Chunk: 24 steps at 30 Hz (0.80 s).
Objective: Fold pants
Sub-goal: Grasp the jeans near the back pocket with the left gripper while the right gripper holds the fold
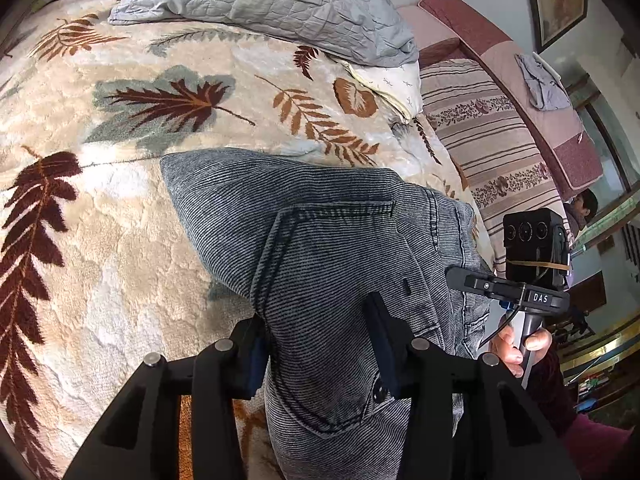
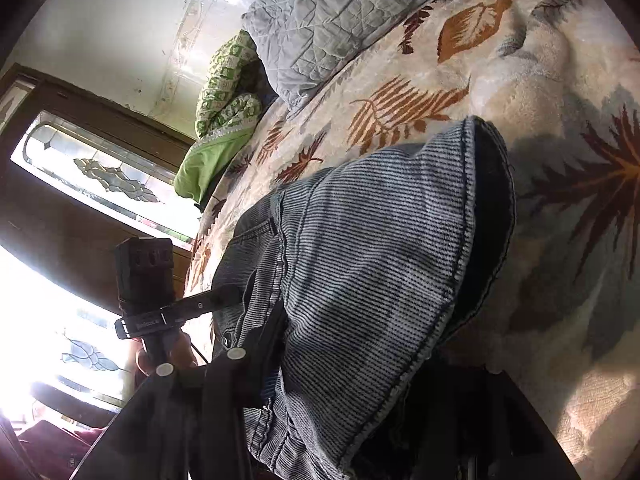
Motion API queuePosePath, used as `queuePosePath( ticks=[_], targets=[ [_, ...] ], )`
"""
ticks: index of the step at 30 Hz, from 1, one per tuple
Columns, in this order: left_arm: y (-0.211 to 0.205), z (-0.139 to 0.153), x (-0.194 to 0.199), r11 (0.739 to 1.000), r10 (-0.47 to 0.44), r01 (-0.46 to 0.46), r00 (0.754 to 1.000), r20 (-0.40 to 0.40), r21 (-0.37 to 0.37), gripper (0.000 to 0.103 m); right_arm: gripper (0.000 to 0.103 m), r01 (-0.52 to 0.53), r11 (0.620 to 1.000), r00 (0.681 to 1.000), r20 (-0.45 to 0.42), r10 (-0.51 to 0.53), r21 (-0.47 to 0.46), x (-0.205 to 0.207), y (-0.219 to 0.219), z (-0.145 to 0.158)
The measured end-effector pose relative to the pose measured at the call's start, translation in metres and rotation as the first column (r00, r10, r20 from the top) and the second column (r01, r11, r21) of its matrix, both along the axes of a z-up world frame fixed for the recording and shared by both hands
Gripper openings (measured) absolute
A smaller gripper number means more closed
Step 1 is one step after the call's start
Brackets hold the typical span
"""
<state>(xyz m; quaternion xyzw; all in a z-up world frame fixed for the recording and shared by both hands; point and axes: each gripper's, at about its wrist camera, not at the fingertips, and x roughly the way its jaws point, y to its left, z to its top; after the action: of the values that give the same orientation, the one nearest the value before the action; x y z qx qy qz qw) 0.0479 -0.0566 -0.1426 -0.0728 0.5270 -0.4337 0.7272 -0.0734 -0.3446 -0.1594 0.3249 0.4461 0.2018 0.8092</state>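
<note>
Left wrist view shows the grey corduroy pants (image 1: 320, 240) bunched on the bed, over a leaf-patterned blanket (image 1: 120, 240). Both fingers of the left claw (image 1: 320, 356) press on a fold of the pants. The right claw (image 2: 352, 380) is mostly covered by cloth, clamped on the pants too. A grey quilt (image 1: 280, 4) lies behind.

A plush cream blanket (image 1: 120, 208) printed with brown, rust and grey-green leaves covers the bed. At its far end lies a crumpled grey quilted pillow (image 1: 272, 4), with a green-and-white patterned quilt (image 2: 224, 92) bunched beside it. A striped floral cushion (image 1: 488, 128) leans against a pink padded headboard (image 1: 516, 60).
</note>
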Motion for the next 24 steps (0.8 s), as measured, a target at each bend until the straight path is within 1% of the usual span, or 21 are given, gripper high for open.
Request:
queuePosePath(
  ticks=[2, 3, 5, 6, 9, 11, 13, 15, 17, 19, 20, 21, 23, 24],
  targets=[
    [-0.002, -0.004, 0.002, 1.000, 0.005, -0.005, 1.000, -0.006, 0.016, 0.045, 0.044, -0.012, 0.995, 1.000, 0.000, 0.012, -0.095, 0.001, 0.008, -0.003],
    [-0.002, -0.006, 0.003, 1.000, 0.009, -0.009, 1.000, -0.020, 0.023, 0.045, 0.043, -0.015, 0.994, 1.000, -0.016, 0.014, -0.107, 0.003, 0.008, -0.008],
    [0.000, -0.008, 0.005, 1.000, 0.019, -0.018, 0.999, -0.043, 0.016, 0.047, 0.043, -0.001, 1.000, 0.999, -0.043, 0.000, -0.024, 0.006, 0.000, -0.016],
    [0.001, -0.010, 0.006, 0.999, 0.030, -0.029, 0.998, -0.055, 0.028, 0.052, 0.043, 0.002, 1.000, 0.999, -0.047, -0.002, 0.000, 0.006, -0.003, -0.018],
    [0.010, -0.011, 0.006, 0.998, 0.059, -0.057, 0.993, -0.103, 0.026, 0.055, 0.043, 0.000, 1.000, 0.999, -0.040, 0.000, 0.011, 0.004, -0.004, -0.020],
    [0.015, -0.008, 0.002, 0.995, 0.082, -0.076, 0.992, -0.092, 0.063, 0.061, 0.044, 0.001, 1.000, 0.999, -0.040, 0.000, 0.013, 0.003, -0.006, -0.022],
    [0.016, -0.005, -0.004, 0.991, 0.087, -0.081, 0.995, -0.053, 0.109, 0.068, 0.044, 0.002, 1.000, 0.999, -0.041, -0.001, 0.018, 0.001, -0.009, -0.023],
    [0.014, -0.003, -0.008, 0.987, 0.082, -0.079, 0.996, -0.018, 0.141, 0.070, 0.044, 0.003, 1.000, 0.999, -0.043, -0.003, 0.018, 0.001, -0.009, -0.024],
    [0.013, -0.004, -0.011, 0.988, 0.065, -0.064, 0.998, -0.004, 0.141, 0.072, 0.044, 0.006, 1.000, 0.999, -0.046, -0.005, 0.021, 0.003, -0.008, -0.025],
    [0.007, -0.007, -0.013, 0.992, 0.040, -0.039, 0.999, -0.003, 0.121, 0.071, 0.044, 0.006, 1.000, 0.999, -0.049, -0.005, 0.026, 0.002, -0.011, -0.026],
    [0.004, -0.006, -0.015, 0.994, 0.030, -0.030, 1.000, 0.003, 0.102, 0.066, 0.044, 0.006, 1.000, 0.999, -0.050, -0.005, 0.027, 0.002, -0.011, -0.026],
    [0.001, -0.007, -0.016, 0.997, 0.020, -0.020, 1.000, -0.004, 0.080, 0.050, 0.044, 0.005, 1.000, 0.999, -0.050, -0.004, 0.026, 0.003, -0.010, -0.025],
    [-0.003, -0.007, -0.018, 0.997, 0.019, -0.020, 1.000, 0.016, 0.077, 0.045, 0.044, 0.004, 1.000, 0.999, -0.049, -0.003, 0.023, 0.003, -0.010, -0.025],
    [-0.003, -0.006, -0.018, 0.997, 0.018, -0.019, 1.000, 0.019, 0.070, 0.037, 0.044, 0.005, 1.000, 0.999, -0.050, -0.004, 0.021, 0.003, -0.010, -0.025]
  ],
)
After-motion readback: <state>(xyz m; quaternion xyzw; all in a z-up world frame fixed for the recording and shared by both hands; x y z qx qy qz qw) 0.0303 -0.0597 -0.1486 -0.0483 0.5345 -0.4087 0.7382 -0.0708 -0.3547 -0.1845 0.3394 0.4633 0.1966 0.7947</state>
